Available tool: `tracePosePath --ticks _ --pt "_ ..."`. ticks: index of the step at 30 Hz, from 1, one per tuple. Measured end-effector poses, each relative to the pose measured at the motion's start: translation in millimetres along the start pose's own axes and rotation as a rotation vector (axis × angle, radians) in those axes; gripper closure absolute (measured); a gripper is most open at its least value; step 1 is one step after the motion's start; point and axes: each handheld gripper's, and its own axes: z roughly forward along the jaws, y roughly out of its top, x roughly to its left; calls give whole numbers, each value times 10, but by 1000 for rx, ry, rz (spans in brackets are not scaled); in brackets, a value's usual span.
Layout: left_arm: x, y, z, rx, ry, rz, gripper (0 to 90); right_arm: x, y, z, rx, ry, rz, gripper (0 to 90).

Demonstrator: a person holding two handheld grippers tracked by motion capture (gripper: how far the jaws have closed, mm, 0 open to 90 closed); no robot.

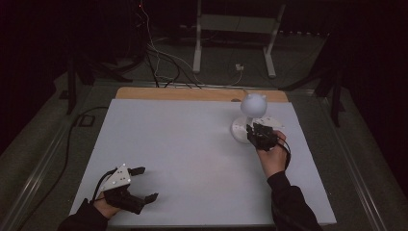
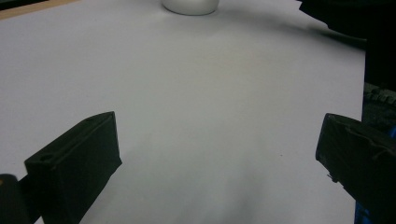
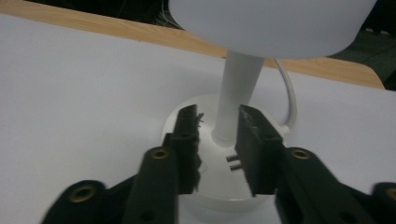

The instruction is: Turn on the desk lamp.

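Presently, the right gripper (image 1: 253, 131) was at the lamp (image 1: 250, 115), which stood on the far right part of the white table (image 1: 192, 159). In the right gripper view, the right gripper (image 3: 218, 128) had its two jaws either side of the lamp's stem (image 3: 236, 93), just above the round base (image 3: 205, 186). A narrow gap showed between the left jaw and the stem; the right jaw stood just beside the stem, and contact there could not be confirmed. The jaws were thus partly closed about the stem but not seen to press on it. The lamp's white shade (image 3: 275, 23) hung directly above the jaws. A white cord (image 3: 289, 93) curved down behind the stem, beyond the right jaw, to the base. Two small slots (image 3: 232, 162) in the base lay between the jaws, nearer than the stem. The wooden edge (image 3: 93, 21) of the table ran beyond the lamp.

Separately, the left gripper (image 1: 137, 185) rested at the near left corner of the table, well apart from the lamp. In the left gripper view, the left gripper (image 2: 217, 149) had its jaws wide apart with bare table between them. The lamp's base (image 2: 190, 5) lay far ahead of those jaws.
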Motion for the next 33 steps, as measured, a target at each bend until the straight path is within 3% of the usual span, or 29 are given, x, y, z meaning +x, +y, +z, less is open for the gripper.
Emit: tracePosePath --ticks 2,3,6,16,33 --pt "2 1 1 -2 -1 -2 4 -3 -2 8 0 -3 5 753" --pt "4 0 1 0 -1 -2 4 -9 -9 20 2 -12 15 819" --pt "1 -1 1 3 0 1 4 -7 -24 54 14 -14 14 883" --pt "4 -2 3 5 0 0 4 15 -110 216 70 6 19 900" --pt "6 -1 3 4 -2 -3 4 48 -195 389 117 16 2 900"
